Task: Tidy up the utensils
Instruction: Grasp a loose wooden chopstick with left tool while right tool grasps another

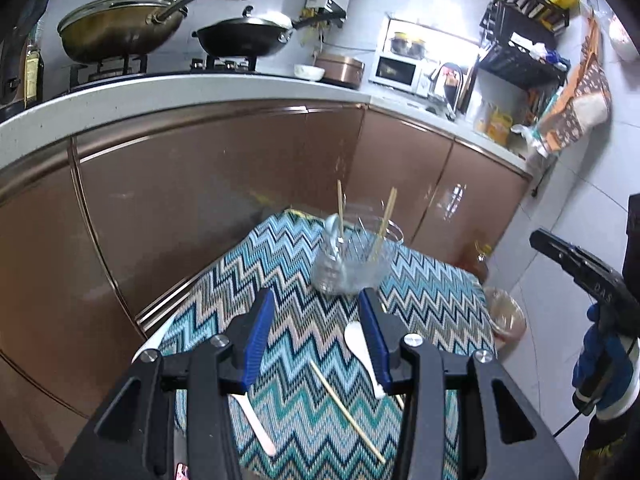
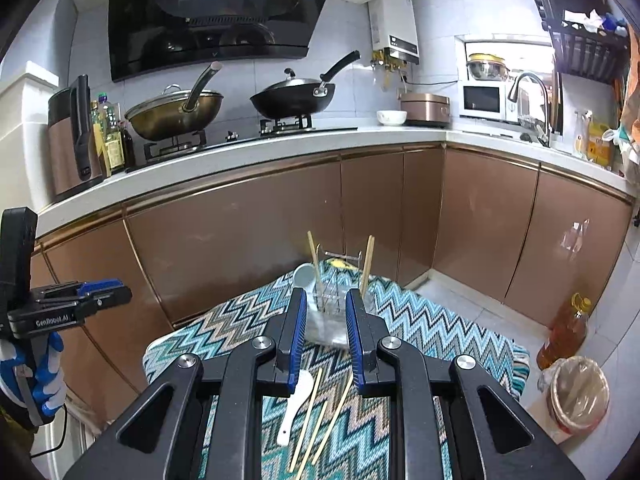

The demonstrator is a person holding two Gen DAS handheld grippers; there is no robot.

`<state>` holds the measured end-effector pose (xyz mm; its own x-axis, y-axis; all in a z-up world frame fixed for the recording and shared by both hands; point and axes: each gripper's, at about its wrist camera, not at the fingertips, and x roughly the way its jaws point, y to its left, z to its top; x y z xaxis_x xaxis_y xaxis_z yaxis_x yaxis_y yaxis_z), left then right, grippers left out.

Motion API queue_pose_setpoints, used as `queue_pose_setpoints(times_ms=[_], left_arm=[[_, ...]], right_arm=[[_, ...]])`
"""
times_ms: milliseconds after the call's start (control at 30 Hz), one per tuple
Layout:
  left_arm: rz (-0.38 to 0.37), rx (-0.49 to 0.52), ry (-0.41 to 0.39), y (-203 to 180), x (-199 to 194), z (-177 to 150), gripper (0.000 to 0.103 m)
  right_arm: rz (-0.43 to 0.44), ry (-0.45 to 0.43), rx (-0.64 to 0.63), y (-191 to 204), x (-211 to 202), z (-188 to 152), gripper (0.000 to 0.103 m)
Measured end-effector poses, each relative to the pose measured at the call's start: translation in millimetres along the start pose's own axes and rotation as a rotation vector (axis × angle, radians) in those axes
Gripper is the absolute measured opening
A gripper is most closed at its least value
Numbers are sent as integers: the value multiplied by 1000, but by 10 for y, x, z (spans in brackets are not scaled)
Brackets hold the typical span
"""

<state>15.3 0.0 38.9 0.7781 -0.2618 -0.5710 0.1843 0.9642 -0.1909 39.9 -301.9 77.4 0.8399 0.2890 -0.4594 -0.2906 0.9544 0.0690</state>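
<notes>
A clear utensil holder (image 1: 352, 256) (image 2: 328, 312) stands near the far edge of a zigzag-patterned table (image 1: 432, 292) (image 2: 440, 328). It holds two chopsticks (image 1: 386, 216) (image 2: 367, 260) and a pale spoon (image 2: 303, 276). On the cloth lie a white spoon (image 1: 358, 344) (image 2: 296, 404), loose chopsticks (image 1: 348, 412) (image 2: 310, 412) and a pale utensil handle (image 1: 256, 420). My left gripper (image 1: 318, 308) is open and empty, above the table short of the holder. My right gripper (image 2: 326, 308) is open and empty, above the spoon and chopsticks.
Brown cabinets (image 2: 248, 240) and a white counter (image 2: 280, 140) with two woks stand behind the table. An oil bottle (image 2: 564, 332) and a lined bin (image 2: 576, 392) sit on the floor at the right. The other gripper (image 1: 580, 268) (image 2: 60, 304) shows in each view.
</notes>
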Motion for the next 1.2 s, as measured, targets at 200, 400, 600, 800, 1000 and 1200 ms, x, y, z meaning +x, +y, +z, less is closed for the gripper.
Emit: queue_pose_setpoints(times_ms=[200, 400, 600, 800, 1000, 1200], left_arm=[[-17, 10, 39, -22, -12, -148, 42], [-32, 7, 108, -28, 147, -255, 42], [-50, -21, 228, 9, 457, -432, 42], [-80, -65, 372, 49, 826, -613, 42], [-102, -103, 507, 81, 1178, -760, 42], [-99, -113, 578, 72, 1433, -844, 42]], right_arm=[[-3, 30, 3, 15, -50, -123, 20], [-7, 80, 24, -57, 34, -266, 20], [0, 158, 52, -159, 261, -461, 21], [13, 247, 94, -301, 552, -663, 21], [28, 331, 123, -409, 839, -871, 21], [40, 409, 142, -512, 1117, -1057, 21]])
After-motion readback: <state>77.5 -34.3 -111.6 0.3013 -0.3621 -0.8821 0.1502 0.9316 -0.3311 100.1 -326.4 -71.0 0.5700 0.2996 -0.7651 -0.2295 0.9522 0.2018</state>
